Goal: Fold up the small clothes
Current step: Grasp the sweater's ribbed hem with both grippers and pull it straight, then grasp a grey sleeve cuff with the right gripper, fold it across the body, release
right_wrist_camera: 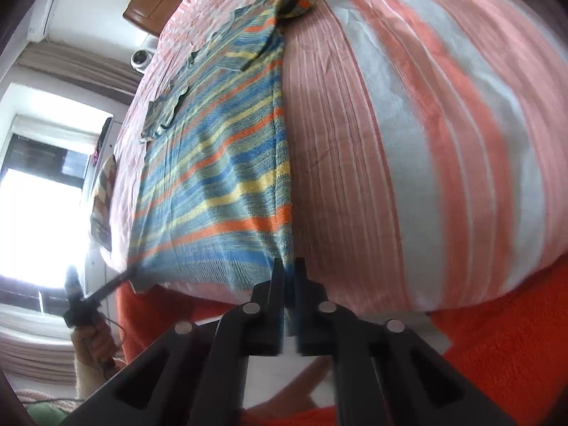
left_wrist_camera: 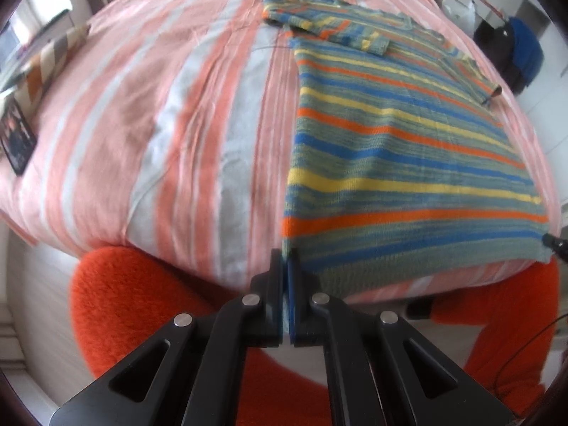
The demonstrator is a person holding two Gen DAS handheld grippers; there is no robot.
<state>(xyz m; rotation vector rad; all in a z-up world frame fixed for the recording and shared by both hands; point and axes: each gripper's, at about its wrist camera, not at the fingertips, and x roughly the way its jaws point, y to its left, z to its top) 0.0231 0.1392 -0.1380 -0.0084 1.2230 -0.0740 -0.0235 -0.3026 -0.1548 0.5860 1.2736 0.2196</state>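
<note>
Black left gripper [left_wrist_camera: 286,259] clamped on near left hem corner of striped knit sweater [left_wrist_camera: 408,149]. Right gripper [right_wrist_camera: 289,266] pinched on near right hem corner. Sweater lies flat on pink-and-grey striped bedsheet [left_wrist_camera: 170,124], hem at near bed edge, 1 sleeve folded across chest. Orange fuzzy fabric [left_wrist_camera: 117,305] below bed edge. Hand [right_wrist_camera: 94,346] holds left gripper's handle.
</note>
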